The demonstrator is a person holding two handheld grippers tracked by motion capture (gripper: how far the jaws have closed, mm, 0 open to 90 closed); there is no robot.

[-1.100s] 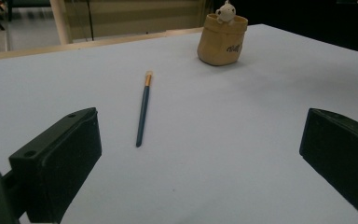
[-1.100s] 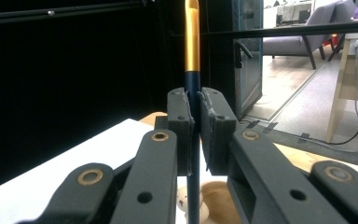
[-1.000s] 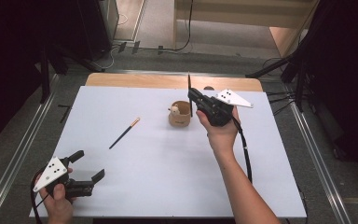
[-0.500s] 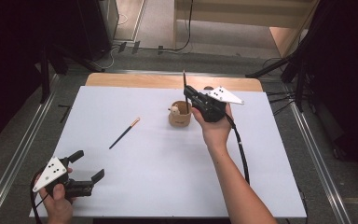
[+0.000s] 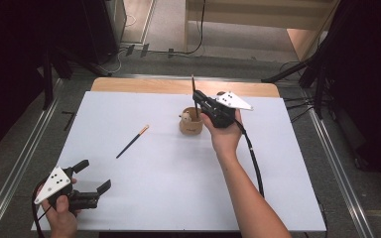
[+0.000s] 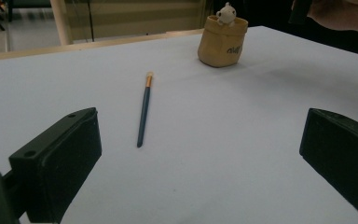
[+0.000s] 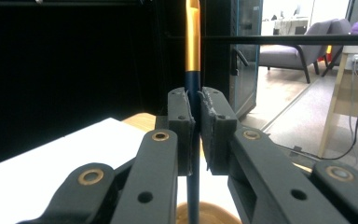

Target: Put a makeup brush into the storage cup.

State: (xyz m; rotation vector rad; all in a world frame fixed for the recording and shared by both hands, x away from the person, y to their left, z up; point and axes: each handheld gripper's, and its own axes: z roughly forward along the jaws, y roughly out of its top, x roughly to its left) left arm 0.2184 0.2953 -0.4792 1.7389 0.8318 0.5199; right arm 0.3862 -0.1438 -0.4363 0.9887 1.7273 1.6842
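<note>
Above the tan pot [image 5: 191, 124], right claw [image 5: 197, 97] pinches an upright brush [image 7: 192, 70]; left claw [image 5: 93, 174] spread near table's [image 5: 278, 163] corner.

Lab or office test area: white-topped table [image 5: 178, 198] between metal floor rails [image 5: 15, 168], black curtains [image 5: 10, 59] at both sides, floor cables [image 5: 198, 29], grey armchair [image 7: 293, 51], wooden desk [image 7: 354, 93].

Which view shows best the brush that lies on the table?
The left gripper view: the brush lies close, its whole length sharp between the open jaws. The high view shows it small and thin, left of the pot.
</note>
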